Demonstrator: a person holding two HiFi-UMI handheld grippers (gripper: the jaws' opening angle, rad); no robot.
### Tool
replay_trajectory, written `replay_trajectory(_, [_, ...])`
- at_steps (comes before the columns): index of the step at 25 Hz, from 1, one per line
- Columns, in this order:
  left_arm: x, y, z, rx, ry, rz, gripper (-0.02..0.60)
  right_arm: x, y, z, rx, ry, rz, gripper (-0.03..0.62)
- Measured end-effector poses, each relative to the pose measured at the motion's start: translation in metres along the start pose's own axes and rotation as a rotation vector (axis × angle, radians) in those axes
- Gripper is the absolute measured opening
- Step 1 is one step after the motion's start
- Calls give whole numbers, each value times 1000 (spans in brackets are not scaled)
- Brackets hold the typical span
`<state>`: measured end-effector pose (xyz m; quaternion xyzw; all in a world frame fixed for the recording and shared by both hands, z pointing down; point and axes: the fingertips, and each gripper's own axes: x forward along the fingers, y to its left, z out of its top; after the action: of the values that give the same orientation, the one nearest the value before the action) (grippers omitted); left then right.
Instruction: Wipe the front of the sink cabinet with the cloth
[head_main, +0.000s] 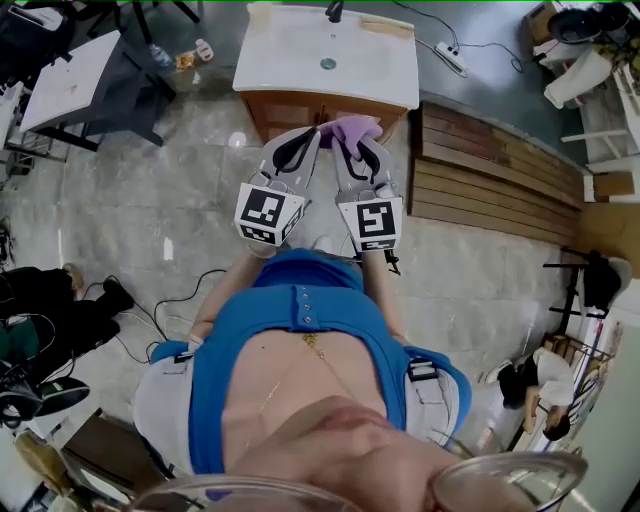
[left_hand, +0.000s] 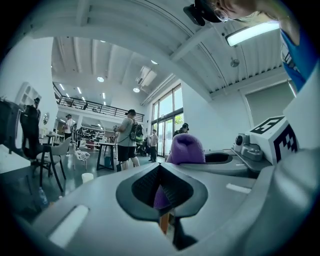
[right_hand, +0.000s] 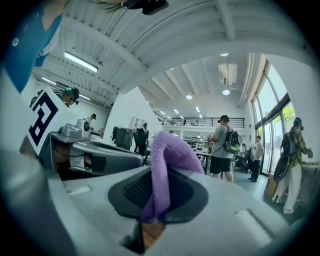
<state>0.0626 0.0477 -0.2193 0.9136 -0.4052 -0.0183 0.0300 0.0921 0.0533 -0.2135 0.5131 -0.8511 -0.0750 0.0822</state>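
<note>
- Purple cloth (head_main: 352, 128) at front of wooden sink cabinet (head_main: 288, 110), just under its white countertop (head_main: 290, 62); contact with cabinet unclear
- Right gripper (head_main: 356, 142) near cabinet front; jaws clamped on cloth, fold bulging over tips
- Left gripper (head_main: 307, 140) just beside it, same distance from cabinet; jaws pressed together, strip of cloth caught between

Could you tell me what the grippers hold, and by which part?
The purple cloth: the right gripper pinches a fold standing above its jaws; the left gripper nips a small edge.
</note>
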Motion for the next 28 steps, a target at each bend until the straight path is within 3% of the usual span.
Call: replay_trajectory(28, [10, -29, -13, -5, 28, -2, 0, -20, -18, -13, 20, 26, -2, 55])
